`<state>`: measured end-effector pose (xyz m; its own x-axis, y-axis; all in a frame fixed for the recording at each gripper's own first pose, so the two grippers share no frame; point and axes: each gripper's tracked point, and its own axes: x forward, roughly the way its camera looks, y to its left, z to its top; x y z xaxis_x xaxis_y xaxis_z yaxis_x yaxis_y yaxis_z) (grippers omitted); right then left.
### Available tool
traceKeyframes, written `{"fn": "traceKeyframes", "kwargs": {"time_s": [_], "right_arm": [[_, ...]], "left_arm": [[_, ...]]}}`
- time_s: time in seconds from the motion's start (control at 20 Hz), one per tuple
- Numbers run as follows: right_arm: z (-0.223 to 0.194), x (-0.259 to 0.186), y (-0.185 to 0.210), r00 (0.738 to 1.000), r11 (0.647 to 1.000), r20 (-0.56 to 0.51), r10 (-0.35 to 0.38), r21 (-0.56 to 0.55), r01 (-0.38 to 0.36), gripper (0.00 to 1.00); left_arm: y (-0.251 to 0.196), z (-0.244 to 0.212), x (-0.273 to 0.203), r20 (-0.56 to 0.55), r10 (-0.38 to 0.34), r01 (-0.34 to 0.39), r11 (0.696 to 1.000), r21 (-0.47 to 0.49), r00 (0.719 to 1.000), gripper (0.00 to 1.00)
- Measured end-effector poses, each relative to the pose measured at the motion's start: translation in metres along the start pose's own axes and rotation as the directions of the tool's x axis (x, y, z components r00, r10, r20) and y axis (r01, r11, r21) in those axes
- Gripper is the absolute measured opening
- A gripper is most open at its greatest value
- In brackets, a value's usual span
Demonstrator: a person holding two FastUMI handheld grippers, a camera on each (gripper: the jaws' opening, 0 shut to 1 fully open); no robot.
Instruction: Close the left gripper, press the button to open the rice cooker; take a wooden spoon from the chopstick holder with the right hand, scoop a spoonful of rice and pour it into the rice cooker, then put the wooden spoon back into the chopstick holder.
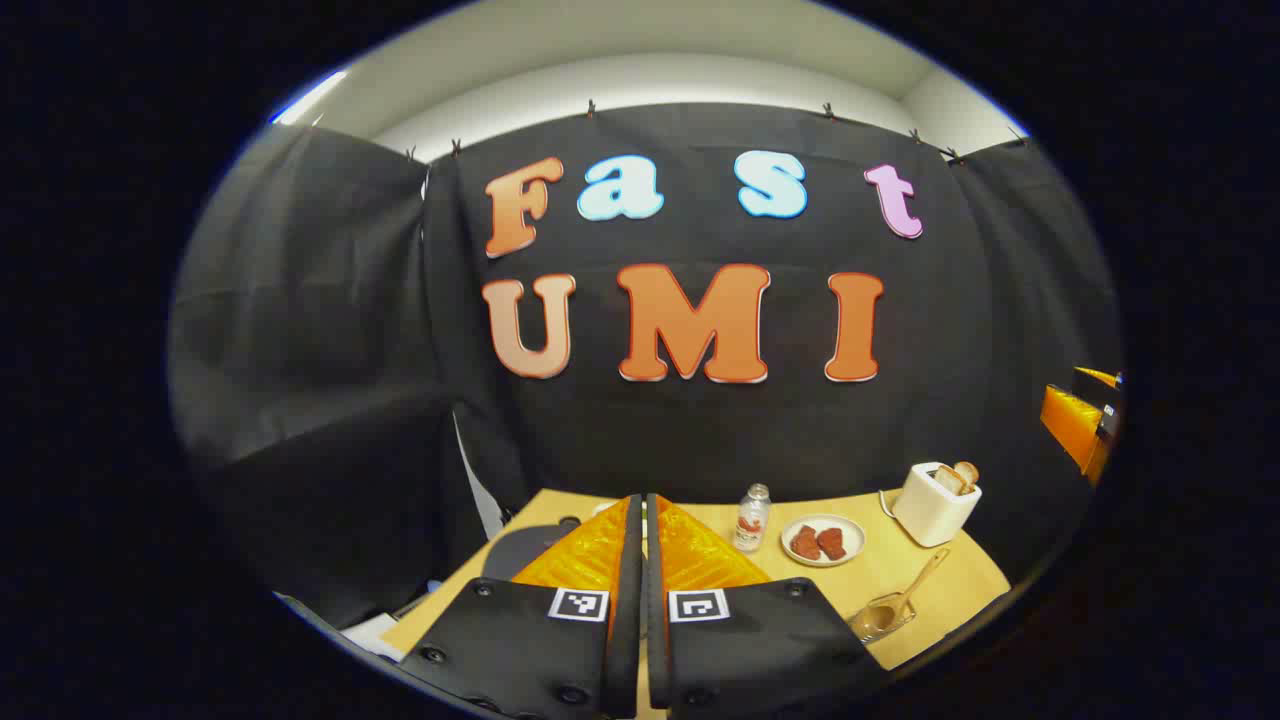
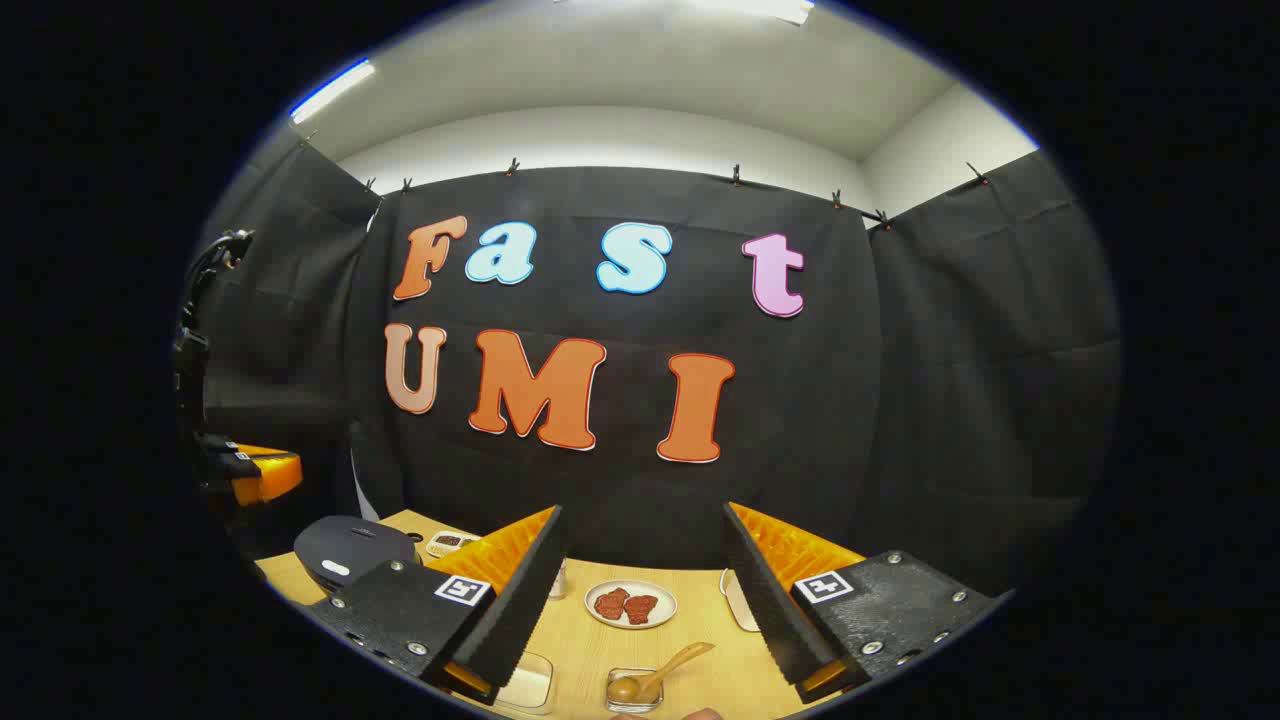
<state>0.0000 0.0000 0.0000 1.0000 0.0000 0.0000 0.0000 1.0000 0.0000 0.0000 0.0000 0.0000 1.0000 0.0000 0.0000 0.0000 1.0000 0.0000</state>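
Note:
My left gripper (image 1: pixel 643 502) is shut with nothing between its fingers, held above the near left of the wooden table (image 1: pixel 960 580). The dark rice cooker (image 1: pixel 520 548) sits just behind its left finger, partly hidden; its lid looks down (image 2: pixel 350 548). A wooden spoon (image 1: pixel 912 590) rests with its bowl in a small glass dish (image 1: pixel 880 618) at the front right. My right gripper (image 2: pixel 645 515) is open and empty, high above the table, with the spoon (image 2: pixel 668 668) and its dish (image 2: pixel 632 690) below between its fingers. The left gripper (image 2: pixel 255 475) shows at the far left.
A plate (image 1: pixel 822 541) with two red pieces, a small bottle (image 1: pixel 752 517) and a white toaster (image 1: pixel 937 502) holding bread stand along the back. A small tray (image 2: pixel 450 543) lies beside the cooker and a clear container (image 2: pixel 525 685) near the front. The right gripper (image 1: pixel 1078 425) hangs at far right.

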Motion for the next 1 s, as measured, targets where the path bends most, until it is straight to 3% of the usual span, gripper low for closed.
{"fn": "traceKeyframes", "kwargs": {"time_s": [0.2, 0.35, 0.45, 0.65, 1.0], "right_arm": [[-0.021, 0.011, -0.012, 0.998, 0.999, -0.051, 0.044, 0.023, -0.043, 0.95], [-0.031, 0.013, -0.02, 0.997, 0.999, -0.081, 0.015, 0.042, -0.012, 0.95], [-0.035, 0.011, -0.021, 0.996, 0.998, -0.086, -0.02, 0.051, 0.025, 0.95], [-0.041, 0.012, -0.011, 0.993, 0.998, -0.103, -0.054, 0.037, 0.058, 0.95], [-0.051, 0.011, 0.004, 0.987, 0.997, -0.14, -0.078, 0.008, 0.08, 0.95]], "left_arm": [[-0.005, -0.039, 0.012, -0.183, 0.022, -0.029, 0.999, -0.034, 0.983, 0.08], [0.003, -0.06, 0.02, -0.289, 0.014, -0.029, 0.998, -0.047, 0.957, 0.09], [0.017, -0.072, 0.026, -0.346, 0.024, -0.043, 0.998, -0.048, 0.938, 0.08], [0.015, -0.107, 0.032, -0.463, -0.036, -0.017, 0.994, -0.11, 0.886, 0.08], [0.049, -0.131, 0.059, -0.581, -0.078, -0.031, 0.984, -0.175, 0.81, 0.09]]}}
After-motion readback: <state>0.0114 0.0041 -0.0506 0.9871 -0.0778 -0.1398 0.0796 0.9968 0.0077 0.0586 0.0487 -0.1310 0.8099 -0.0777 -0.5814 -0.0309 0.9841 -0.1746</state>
